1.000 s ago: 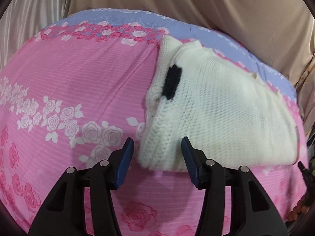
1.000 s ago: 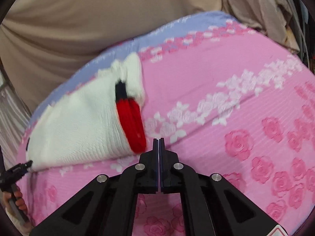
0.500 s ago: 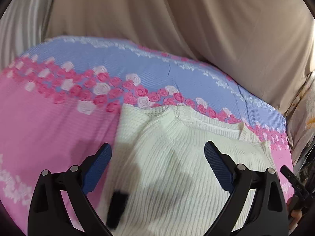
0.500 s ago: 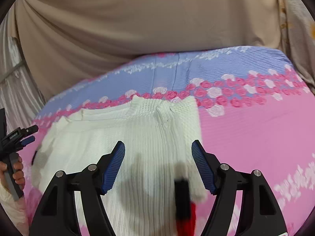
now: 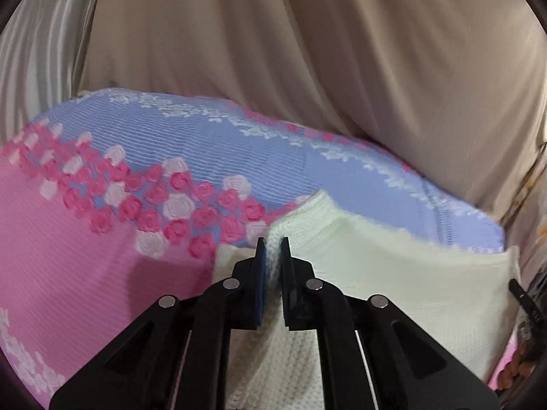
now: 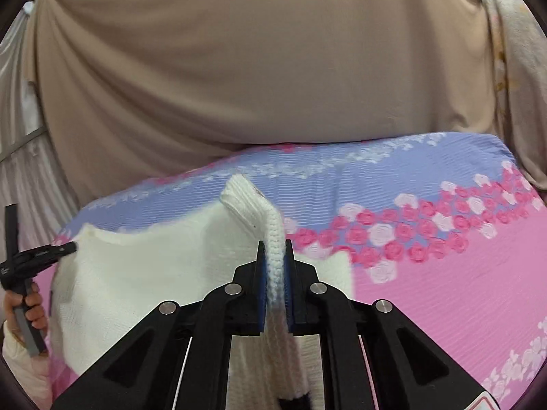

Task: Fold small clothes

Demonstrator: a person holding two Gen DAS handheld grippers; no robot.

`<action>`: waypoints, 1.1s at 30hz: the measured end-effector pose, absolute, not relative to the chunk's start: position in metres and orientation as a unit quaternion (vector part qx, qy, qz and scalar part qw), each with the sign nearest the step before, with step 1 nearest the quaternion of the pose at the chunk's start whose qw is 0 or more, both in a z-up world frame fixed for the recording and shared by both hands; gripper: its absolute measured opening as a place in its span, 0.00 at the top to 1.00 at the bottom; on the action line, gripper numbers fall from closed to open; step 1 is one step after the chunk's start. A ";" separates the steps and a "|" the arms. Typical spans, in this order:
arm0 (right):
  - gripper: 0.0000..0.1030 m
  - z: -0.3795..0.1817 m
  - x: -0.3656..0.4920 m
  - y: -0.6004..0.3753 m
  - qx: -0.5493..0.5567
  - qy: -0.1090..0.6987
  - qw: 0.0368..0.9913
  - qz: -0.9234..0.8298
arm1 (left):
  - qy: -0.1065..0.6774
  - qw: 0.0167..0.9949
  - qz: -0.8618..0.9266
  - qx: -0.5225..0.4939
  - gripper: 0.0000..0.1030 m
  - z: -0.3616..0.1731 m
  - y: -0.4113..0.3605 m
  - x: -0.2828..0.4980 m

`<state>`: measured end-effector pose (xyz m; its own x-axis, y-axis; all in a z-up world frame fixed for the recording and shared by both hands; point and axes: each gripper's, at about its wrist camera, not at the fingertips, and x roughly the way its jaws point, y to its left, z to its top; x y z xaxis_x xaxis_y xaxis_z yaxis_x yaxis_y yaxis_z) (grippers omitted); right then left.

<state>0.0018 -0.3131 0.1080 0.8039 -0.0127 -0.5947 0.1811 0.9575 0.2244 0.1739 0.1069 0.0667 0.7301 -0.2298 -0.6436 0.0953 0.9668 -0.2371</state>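
Both grippers, left [image 5: 272,241] and right [image 6: 274,243], clamped on the white sweater [image 5: 393,273] near the bed's [image 5: 85,256] far edge; 1 fold apparently beginning; remainder pending.

Two wrist fisheyes, close above the bed, angled downward, sharing the white sweater [image 5: 393,273] and bedsheet [image 6: 444,273]
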 end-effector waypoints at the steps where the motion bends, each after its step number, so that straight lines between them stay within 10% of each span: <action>1: 0.92 0.084 0.018 -0.324 0.146 0.349 0.924 -0.060 | 0.376 0.918 -0.087 -0.088 0.93 0.054 0.103 0.184; 10: 0.82 0.111 -0.024 -0.294 0.118 0.316 0.938 -0.083 | 0.369 0.925 -0.069 -0.056 0.90 0.054 0.091 0.158; 15: 0.82 0.093 -0.056 -0.199 0.089 0.355 0.930 0.031 | 0.320 0.938 -0.130 -0.027 0.67 0.082 0.058 0.081; 33: 0.82 0.029 -0.113 -0.148 0.084 0.392 0.916 -0.033 | 0.411 0.906 -0.091 0.030 0.67 -0.006 0.069 0.003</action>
